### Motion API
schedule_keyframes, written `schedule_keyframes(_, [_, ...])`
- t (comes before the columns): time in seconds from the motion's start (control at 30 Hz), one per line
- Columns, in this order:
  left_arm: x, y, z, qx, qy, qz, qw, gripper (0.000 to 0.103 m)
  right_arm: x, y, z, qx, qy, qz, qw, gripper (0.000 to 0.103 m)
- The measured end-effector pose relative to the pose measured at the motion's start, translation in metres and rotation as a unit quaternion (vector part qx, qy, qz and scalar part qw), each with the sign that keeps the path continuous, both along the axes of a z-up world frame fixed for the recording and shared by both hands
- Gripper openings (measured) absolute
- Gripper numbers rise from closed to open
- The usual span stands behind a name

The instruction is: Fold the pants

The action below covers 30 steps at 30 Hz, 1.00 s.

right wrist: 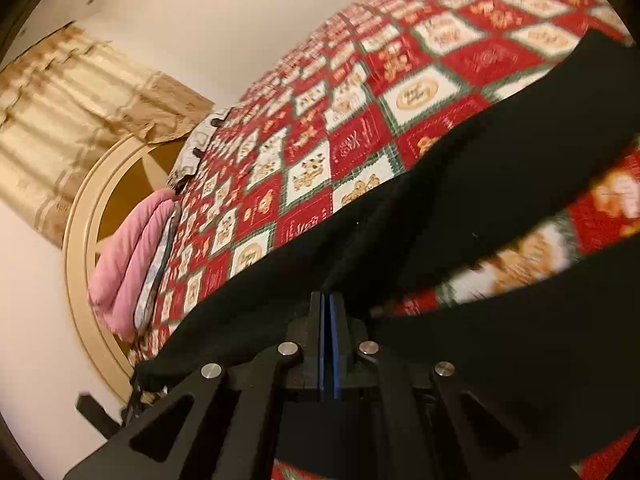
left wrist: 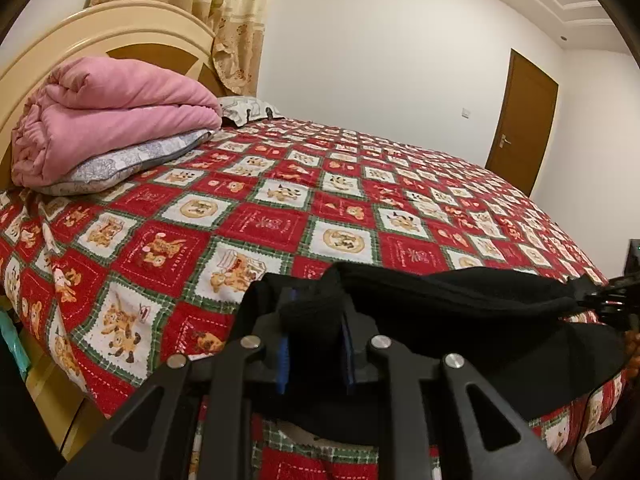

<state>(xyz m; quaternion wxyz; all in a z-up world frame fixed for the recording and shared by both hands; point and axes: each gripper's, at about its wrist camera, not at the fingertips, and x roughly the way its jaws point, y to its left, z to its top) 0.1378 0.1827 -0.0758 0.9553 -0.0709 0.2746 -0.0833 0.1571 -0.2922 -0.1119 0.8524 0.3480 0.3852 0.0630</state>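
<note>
left view catches the left tool [left wrist: 316,320] clamping bunched black pants [left wrist: 460,292] over the quilted bed [left wrist: 260,208], right view blurs, right tool [right wrist: 329,308] pressed closed.

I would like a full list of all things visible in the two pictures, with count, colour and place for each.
pants: one, black, at the near edge of the bed, held up by both tools
bedspread: one, red and white checks with green borders, covers the bed
blanket: one, pink, folded, on the grey pillow
pillow: one, grey patterned, by the headboard
second pillow: one, white patterned, by the headboard
headboard: one, cream
curtain: one, beige, behind the headboard
door: one, brown, far wall
left tool: one, black, shut on pants
right tool: one, black, shut, pads together at the pants edge
</note>
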Motion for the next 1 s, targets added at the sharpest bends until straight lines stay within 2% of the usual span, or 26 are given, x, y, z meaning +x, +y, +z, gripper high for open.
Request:
schedule_keyframes(0.1, [-0.001, 0.001, -0.004, -0.001, 0.006, 0.004, 1.0000, 0.024, -0.020, 0.006, 0.006, -0.010, -0.008, 0.008, 1.000, 0.003])
schedule_keyframes(0.2, [-0.003, 0.003, -0.006, -0.010, 0.011, 0.009, 0.9999, 0.024, -0.040, 0.012, 0.000, -0.007, -0.002, 0.008, 1.000, 0.003])
schedule_keyframes(0.3, [-0.008, 0.004, -0.007, -0.004, 0.010, 0.004, 0.9999, 0.024, -0.067, 0.019, -0.002, -0.011, -0.007, 0.005, 1.000, 0.003])
schedule_keyframes(0.4, [-0.012, 0.004, -0.010, 0.017, 0.005, -0.002, 0.9998, 0.028, -0.093, 0.029, 0.003, -0.056, -0.024, 0.010, 0.998, 0.002])
schedule_keyframes(0.57, [-0.010, 0.005, -0.029, 0.047, 0.021, 0.002, 0.9987, 0.036, -0.102, 0.049, -0.033, -0.088, 0.030, 0.034, 0.995, 0.002])
schedule_keyframes(0.63, [-0.009, 0.007, -0.037, 0.051, 0.031, 0.007, 0.9982, 0.039, -0.100, 0.051, -0.051, -0.076, 0.055, 0.037, 0.995, 0.002])
schedule_keyframes(0.7, [-0.010, 0.009, -0.040, 0.055, 0.035, 0.009, 0.9979, 0.048, -0.100, 0.051, -0.057, -0.061, 0.063, 0.042, 0.995, 0.002])
schedule_keyframes(0.73, [-0.011, 0.010, -0.040, 0.063, 0.034, 0.012, 0.9974, 0.053, -0.101, 0.051, -0.052, -0.053, 0.051, 0.044, 0.996, 0.002])
schedule_keyframes(0.8, [-0.014, 0.013, -0.036, 0.093, 0.029, 0.029, 0.9948, 0.086, -0.101, 0.051, -0.035, -0.058, 0.018, 0.049, 0.997, 0.002])
schedule_keyframes(0.87, [-0.015, 0.021, -0.030, 0.119, 0.023, 0.050, 0.9914, 0.103, -0.102, 0.054, -0.015, -0.080, -0.021, 0.057, 0.995, 0.003])
schedule_keyframes(1.0, [-0.019, 0.031, -0.020, 0.130, 0.031, 0.039, 0.9903, 0.103, -0.097, 0.065, 0.009, -0.103, -0.065, 0.082, 0.989, 0.004])
